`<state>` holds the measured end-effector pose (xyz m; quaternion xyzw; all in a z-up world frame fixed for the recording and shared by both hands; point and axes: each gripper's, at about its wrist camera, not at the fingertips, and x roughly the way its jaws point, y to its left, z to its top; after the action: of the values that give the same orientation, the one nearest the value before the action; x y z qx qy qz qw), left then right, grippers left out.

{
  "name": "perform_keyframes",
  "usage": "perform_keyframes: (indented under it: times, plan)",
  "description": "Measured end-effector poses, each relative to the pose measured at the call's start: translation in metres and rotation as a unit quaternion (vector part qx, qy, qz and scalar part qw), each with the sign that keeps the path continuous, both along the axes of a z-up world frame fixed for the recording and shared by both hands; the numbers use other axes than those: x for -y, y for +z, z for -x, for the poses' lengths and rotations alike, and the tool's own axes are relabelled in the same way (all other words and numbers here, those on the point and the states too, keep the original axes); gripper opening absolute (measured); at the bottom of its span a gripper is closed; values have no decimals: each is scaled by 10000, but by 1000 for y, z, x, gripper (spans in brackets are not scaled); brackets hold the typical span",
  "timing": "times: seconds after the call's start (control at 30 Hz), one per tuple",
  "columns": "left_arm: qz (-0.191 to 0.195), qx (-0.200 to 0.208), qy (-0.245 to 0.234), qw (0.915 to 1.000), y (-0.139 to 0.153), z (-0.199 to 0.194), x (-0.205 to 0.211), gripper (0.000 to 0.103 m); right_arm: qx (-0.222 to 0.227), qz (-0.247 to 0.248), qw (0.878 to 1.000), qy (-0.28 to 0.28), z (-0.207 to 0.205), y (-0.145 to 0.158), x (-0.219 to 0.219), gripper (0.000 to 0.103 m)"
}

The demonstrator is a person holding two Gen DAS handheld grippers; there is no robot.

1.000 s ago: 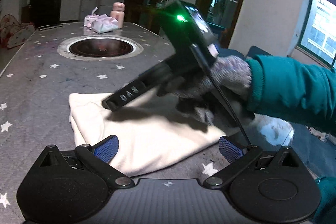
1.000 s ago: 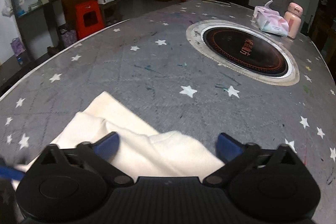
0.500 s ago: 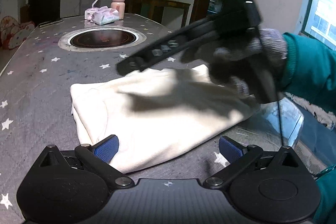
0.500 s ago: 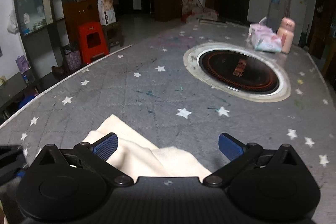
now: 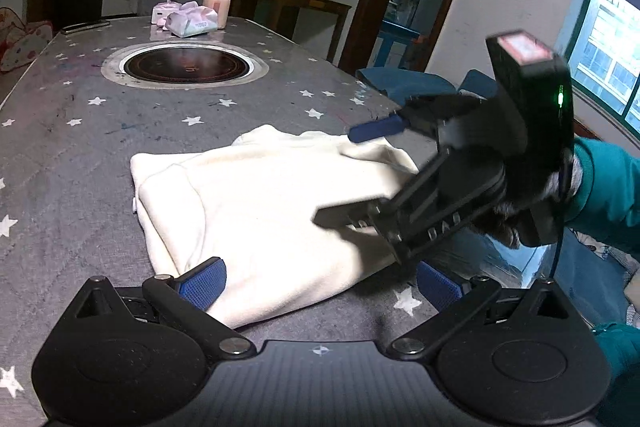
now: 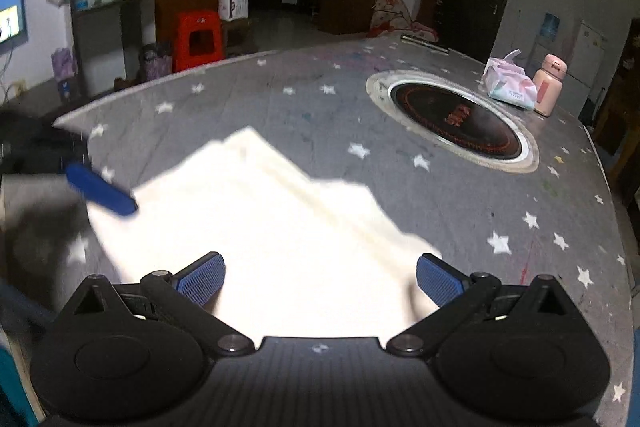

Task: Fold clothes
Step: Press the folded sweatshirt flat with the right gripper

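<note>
A folded cream garment (image 5: pixel 272 211) lies flat on the grey star-patterned table (image 5: pixel 80 131); it also shows in the right wrist view (image 6: pixel 260 235). My left gripper (image 5: pixel 320 283) is open and empty, its blue pads at the garment's near edge. My right gripper (image 6: pixel 320 279) is open and empty, hovering just above the garment's right side. In the left wrist view the right gripper (image 5: pixel 356 175) comes in from the right, jaws spread over the cloth. A blue finger of the left gripper (image 6: pixel 100 195) shows at the garment's left corner in the right wrist view.
A round black hob (image 5: pixel 188 65) is set into the table beyond the garment, also in the right wrist view (image 6: pixel 456 121). A tissue pack (image 5: pixel 192 21) and a pink bottle (image 5: pixel 216 1) stand at the far end. Blue cloth (image 5: pixel 412 85) hangs at the table's right edge.
My right gripper has swung down from above the garment to its right side and turned. The garment lies in the same place. My left gripper has barely moved.
</note>
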<state>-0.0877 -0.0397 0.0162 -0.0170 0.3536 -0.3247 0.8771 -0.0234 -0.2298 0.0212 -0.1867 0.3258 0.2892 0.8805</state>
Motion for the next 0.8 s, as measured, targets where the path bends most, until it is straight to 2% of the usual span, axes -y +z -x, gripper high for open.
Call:
perform_keyframes:
  times: [0.17, 0.33, 0.43, 0.63, 0.8]
  plan:
    - [20, 123, 179, 9998, 15, -5, -7, 103, 187, -96, 9997, -80, 14, 3, 9, 103]
    - [282, -63, 353, 9990, 21, -29, 6, 103, 192, -448, 9980, -403, 25, 10, 33, 103]
    - [317, -143, 329, 9989, 18, -43, 21, 103, 34, -675, 9963, -525, 33, 12, 48, 103]
    - [135, -435, 350, 9983, -2, -64, 36, 103, -296, -1034, 9927, -538, 49, 9, 70, 103]
    - [28, -364, 292, 9989, -7, -62, 36, 103, -628, -1153, 9890, -686, 52, -3, 83, 103]
